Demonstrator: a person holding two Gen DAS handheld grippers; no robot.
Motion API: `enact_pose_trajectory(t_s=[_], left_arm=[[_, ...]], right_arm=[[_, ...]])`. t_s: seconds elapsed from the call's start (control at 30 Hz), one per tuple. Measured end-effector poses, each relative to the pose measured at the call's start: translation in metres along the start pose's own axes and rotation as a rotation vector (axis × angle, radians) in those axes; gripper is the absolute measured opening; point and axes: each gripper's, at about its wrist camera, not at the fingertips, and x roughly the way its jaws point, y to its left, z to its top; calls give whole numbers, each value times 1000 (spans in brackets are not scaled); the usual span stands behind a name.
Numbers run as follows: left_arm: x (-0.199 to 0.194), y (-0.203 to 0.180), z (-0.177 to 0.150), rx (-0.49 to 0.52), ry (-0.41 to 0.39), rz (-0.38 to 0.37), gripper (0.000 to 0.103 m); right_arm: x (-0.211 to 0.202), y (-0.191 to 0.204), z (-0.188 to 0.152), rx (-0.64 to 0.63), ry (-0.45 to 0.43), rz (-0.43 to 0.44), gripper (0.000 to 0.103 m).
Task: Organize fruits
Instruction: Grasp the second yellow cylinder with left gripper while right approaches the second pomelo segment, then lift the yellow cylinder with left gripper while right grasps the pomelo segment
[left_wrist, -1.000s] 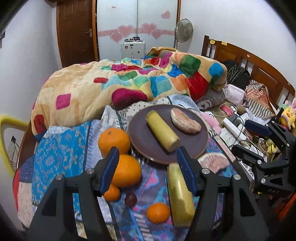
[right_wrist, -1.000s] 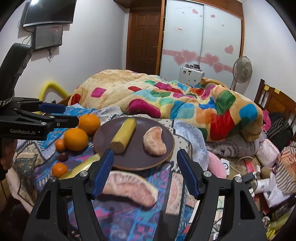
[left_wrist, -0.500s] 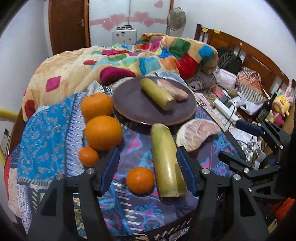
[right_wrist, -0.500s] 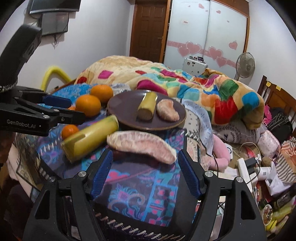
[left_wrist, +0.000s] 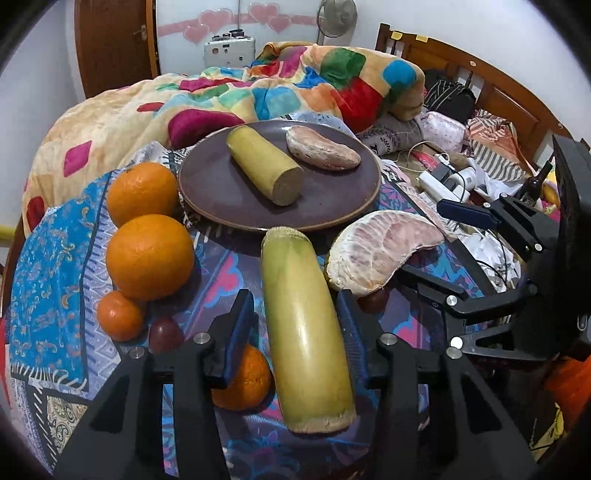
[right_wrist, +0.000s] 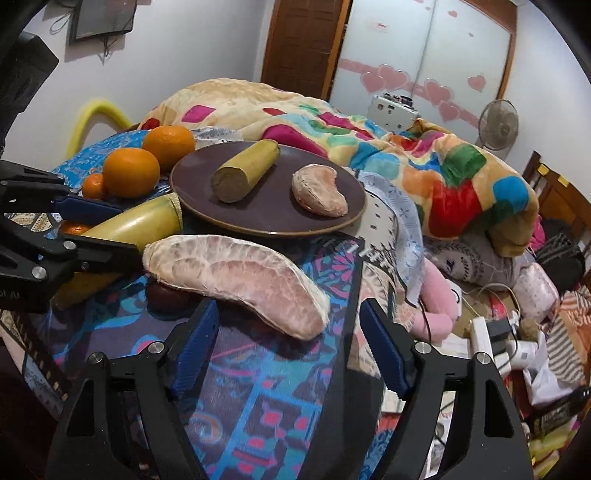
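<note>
A brown plate (left_wrist: 332, 206) holds a short sugarcane piece (left_wrist: 264, 168) and a pomelo segment (left_wrist: 321, 153). A longer sugarcane piece (left_wrist: 304, 336) lies on the patterned cloth between the open jaws of my left gripper (left_wrist: 295, 325); I cannot tell if the pads touch it. A large pomelo segment (right_wrist: 236, 280) lies on the cloth just ahead of my open right gripper (right_wrist: 288, 339). Two big oranges (left_wrist: 149, 254), two small ones (left_wrist: 118, 315) and a dark plum (left_wrist: 164, 334) lie to the left. The plate also shows in the right wrist view (right_wrist: 280, 218).
A colourful quilt (left_wrist: 221, 96) is heaped behind the plate. To the right lie a power strip (left_wrist: 439, 181), cables, bags and a wooden bed frame (left_wrist: 498, 92). The cloth's right edge drops off near a pink plush toy (right_wrist: 436, 295).
Both grippers moved forward and down. The left jaws now straddle the long sugarcane piece; the right jaws have come close behind the large pomelo segment.
</note>
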Motion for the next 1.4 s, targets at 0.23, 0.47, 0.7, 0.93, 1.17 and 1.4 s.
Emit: enact_pose_trajectory(t_s=[0.23, 0.47, 0.7, 0.93, 1.17, 1.4], left_arm=[[9, 4, 3, -18, 9, -11, 46], [12, 9, 6, -59, 8, -37, 42], [-6, 11, 5, -88, -33, -73, 38], [-43, 5, -1, -56, -114, -65, 37], [-65, 2, -13, -28, -162, -64, 37], [-73, 1, -19, -19, -181, -70, 37]], right_arm=[[0, 3, -4, -30, -19, 17, 50], [-16, -1, -13, -8, -25, 37, 33], [-35, -8, -27, 34, 7, 25, 31], [-54, -5, -39, 37, 52, 35, 34], [-41, -2, -29, 1, 44, 67, 55], [-12, -3, -12, -6, 63, 111, 57]])
